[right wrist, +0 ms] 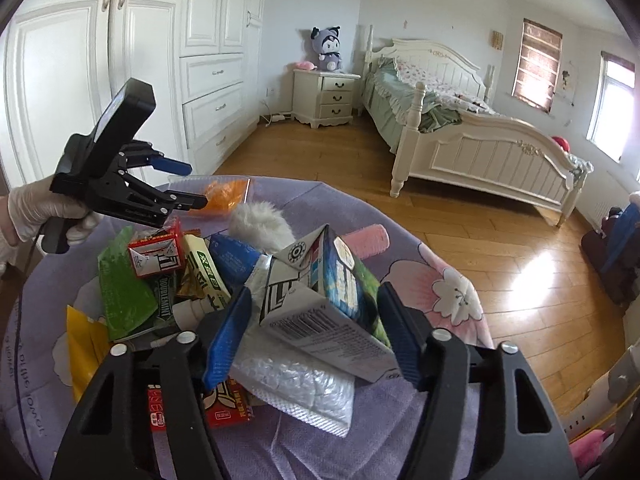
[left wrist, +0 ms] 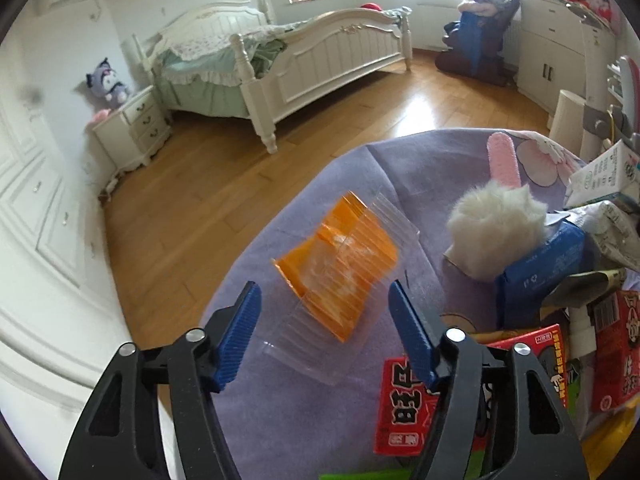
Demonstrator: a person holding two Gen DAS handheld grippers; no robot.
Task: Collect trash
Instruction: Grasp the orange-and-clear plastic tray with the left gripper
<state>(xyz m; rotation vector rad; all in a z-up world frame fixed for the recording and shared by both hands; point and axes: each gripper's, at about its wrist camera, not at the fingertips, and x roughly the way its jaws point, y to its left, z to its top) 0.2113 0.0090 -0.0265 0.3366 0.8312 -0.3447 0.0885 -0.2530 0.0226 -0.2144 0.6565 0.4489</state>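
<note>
Left gripper (left wrist: 324,308) is hanging open over the clear tray (left wrist: 340,280) with the orange wrapper, near the cloth's (left wrist: 420,168) far edge, lining up to grab it. Right gripper (right wrist: 316,324) is straddling the milk carton (right wrist: 320,300) mid-pile; contact unclear, reads as unclamped.

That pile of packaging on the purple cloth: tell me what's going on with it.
A person in white gloves holds a gripper in each hand over a heap of trash on the purple cloth. The left gripper straddles a clear plastic tray with an orange wrapper in it, pads not yet touching. The right gripper has its jaws on either side of a flattened milk carton atop the pile; whether the pads press on it is unclear.
</note>
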